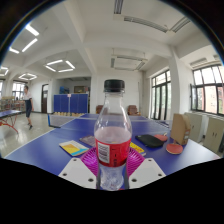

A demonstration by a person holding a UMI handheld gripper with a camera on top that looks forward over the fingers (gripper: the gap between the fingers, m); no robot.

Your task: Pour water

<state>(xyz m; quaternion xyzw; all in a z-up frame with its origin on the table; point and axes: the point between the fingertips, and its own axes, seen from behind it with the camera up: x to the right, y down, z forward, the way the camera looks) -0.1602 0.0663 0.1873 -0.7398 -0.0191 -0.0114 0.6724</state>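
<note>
At the far left of the frame a large room opens out, with a dark table (8,115) standing on a pale floor (20,140) and blue partition panels (70,102) against the back wall beneath rows of ceiling lights (58,66). Moving in, the blue surface (40,150) spreads across the lower half of the frame, and on it, left of centre, lies a flat yellow card (72,148). In the lower centre the claw (113,168) shows its two white fingers (78,172) at either side of a clear plastic bottle (113,140), with the pink pads (92,160) lying against the bottle's lower part; the claw looks clamped on the bottle, which stands upright in the middle of the frame. The bottle has a black cap (114,86), a red label (113,135) around its middle, and clear liquid inside. Just right of it a second yellow piece (136,147) lies on the surface. Farther right sits a small dark object (152,140), then a red round dish (174,149), and behind them a brown cardboard box (181,128). At the far right of the frame tall windows (207,90) let in daylight, and a double door (160,98) with glass panes stands in the back wall.
</note>
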